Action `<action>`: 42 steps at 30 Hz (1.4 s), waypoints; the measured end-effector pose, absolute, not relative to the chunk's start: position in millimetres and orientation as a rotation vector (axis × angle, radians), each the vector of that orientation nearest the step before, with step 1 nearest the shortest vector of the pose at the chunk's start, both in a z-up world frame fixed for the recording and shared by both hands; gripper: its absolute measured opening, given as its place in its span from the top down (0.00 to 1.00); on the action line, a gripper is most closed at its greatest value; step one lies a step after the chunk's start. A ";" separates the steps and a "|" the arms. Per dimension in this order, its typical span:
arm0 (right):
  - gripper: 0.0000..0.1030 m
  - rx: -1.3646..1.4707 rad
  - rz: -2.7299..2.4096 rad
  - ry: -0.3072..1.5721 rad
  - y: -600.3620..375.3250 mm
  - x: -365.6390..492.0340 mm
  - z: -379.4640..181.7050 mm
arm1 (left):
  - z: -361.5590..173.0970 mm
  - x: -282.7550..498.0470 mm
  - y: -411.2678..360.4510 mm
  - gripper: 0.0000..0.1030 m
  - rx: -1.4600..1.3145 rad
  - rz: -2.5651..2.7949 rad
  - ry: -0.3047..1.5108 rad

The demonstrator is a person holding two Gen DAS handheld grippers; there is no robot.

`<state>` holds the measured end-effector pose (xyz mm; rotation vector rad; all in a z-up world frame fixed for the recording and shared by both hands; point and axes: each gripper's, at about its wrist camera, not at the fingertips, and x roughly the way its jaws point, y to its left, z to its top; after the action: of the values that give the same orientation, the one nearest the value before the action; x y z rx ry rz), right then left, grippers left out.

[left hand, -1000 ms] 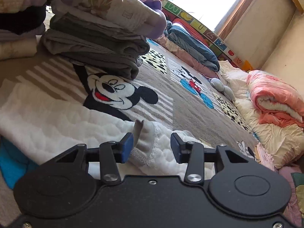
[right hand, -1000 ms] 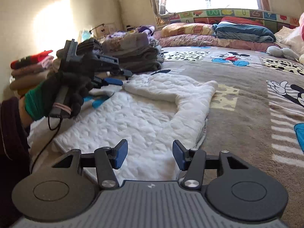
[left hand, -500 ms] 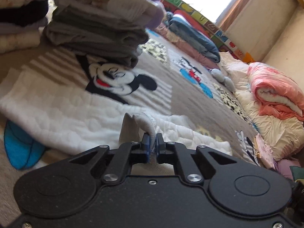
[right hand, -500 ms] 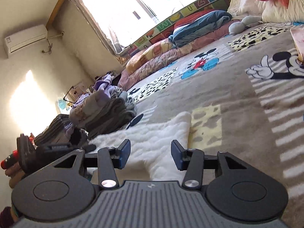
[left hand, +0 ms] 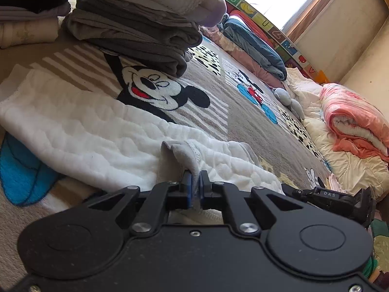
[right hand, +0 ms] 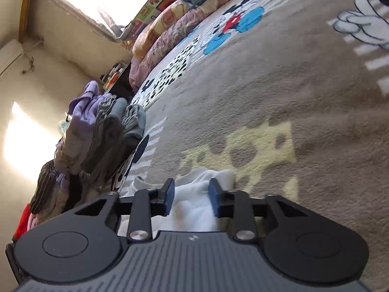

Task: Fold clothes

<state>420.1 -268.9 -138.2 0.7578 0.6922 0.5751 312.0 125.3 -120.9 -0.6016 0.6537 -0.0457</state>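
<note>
A white quilted garment (left hand: 80,131) lies spread on the Mickey Mouse carpet (left hand: 218,102). My left gripper (left hand: 194,182) is shut on a grey-lined hem of the garment (left hand: 187,153), which stands up in a fold between the blue pads. In the right wrist view my right gripper (right hand: 190,194) is open, its blue pads on either side of a corner of the white garment (right hand: 194,204), low over the carpet (right hand: 267,97). The right gripper's body also shows in the left wrist view (left hand: 330,199) at the lower right.
A stack of folded grey and floral clothes (left hand: 136,24) stands behind the garment, also seen in the right wrist view (right hand: 97,133). Rolled quilts (left hand: 352,126) and bedding (left hand: 255,41) line the far wall and right side.
My left gripper closed on the garment's hem and stays shut on it. My right gripper tilted and dropped to the garment's corner, still open.
</note>
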 end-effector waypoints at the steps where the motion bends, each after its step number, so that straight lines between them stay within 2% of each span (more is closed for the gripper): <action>1: 1.00 0.773 0.572 0.705 -269.1 424.0 -142.2 | -119.6 312.6 124.4 0.97 -0.585 -0.061 0.655; 4: 1.00 0.819 0.563 0.743 -269.4 435.7 -154.4 | -112.5 311.3 125.4 0.94 -0.548 -0.099 0.655; 5: 0.90 0.835 0.559 0.756 -269.6 439.6 -158.4 | -109.8 309.4 128.9 0.93 -0.555 -0.104 0.645; 6: 0.85 0.850 0.556 0.769 -269.7 443.5 -162.5 | -107.5 307.5 133.1 0.91 -0.564 -0.102 0.631; 7: 0.72 0.855 0.557 0.775 -269.5 445.2 -164.2 | -105.3 305.4 138.1 0.90 -0.578 -0.094 0.615; 8: 0.65 0.843 0.564 0.770 -268.6 443.3 -162.1 | -104.5 304.6 142.5 0.90 -0.589 -0.086 0.606; 9: 0.65 0.831 0.571 0.766 -267.8 441.5 -160.0 | -104.9 304.8 147.1 0.89 -0.603 -0.078 0.602; 12: 0.65 0.794 0.592 0.752 -265.3 435.9 -153.7 | -112.3 309.0 160.4 0.77 -0.668 -0.054 0.609; 16: 0.65 0.745 0.619 0.734 -261.9 428.4 -145.3 | -122.0 318.6 167.8 0.69 -0.753 -0.077 0.625; 21: 0.68 0.734 0.607 0.781 -256.4 426.3 -161.3 | -130.6 325.5 165.5 0.68 -0.820 -0.109 0.642; 23: 0.68 0.746 0.610 0.779 -256.5 426.2 -166.0 | -129.9 326.7 162.6 0.68 -0.784 -0.111 0.644; 24: 0.69 0.753 0.611 0.778 -256.8 426.6 -167.8 | -130.4 327.0 161.9 0.74 -0.768 -0.107 0.646; 25: 0.70 0.760 0.612 0.777 -257.2 426.9 -169.7 | -128.5 325.3 161.9 0.88 -0.763 -0.114 0.635; 27: 0.72 0.779 0.612 0.780 -259.5 426.6 -171.7 | -122.7 320.5 162.1 0.94 -0.758 -0.141 0.600; 36: 0.66 0.784 0.651 0.813 -268.3 417.7 -144.3 | -53.4 287.2 111.8 0.96 -0.516 -0.400 0.376; 38: 0.56 0.844 0.669 0.845 -268.6 418.1 -147.4 | -44.9 278.7 92.6 0.96 -0.449 -0.458 0.358; 42: 0.47 1.096 0.647 0.858 -275.5 417.1 -167.1 | -37.4 263.6 50.5 0.96 -0.303 -0.566 0.346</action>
<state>417.1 -275.5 -167.1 1.0957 0.8585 0.6467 263.6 50.5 -37.4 -0.3030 0.3461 -0.5657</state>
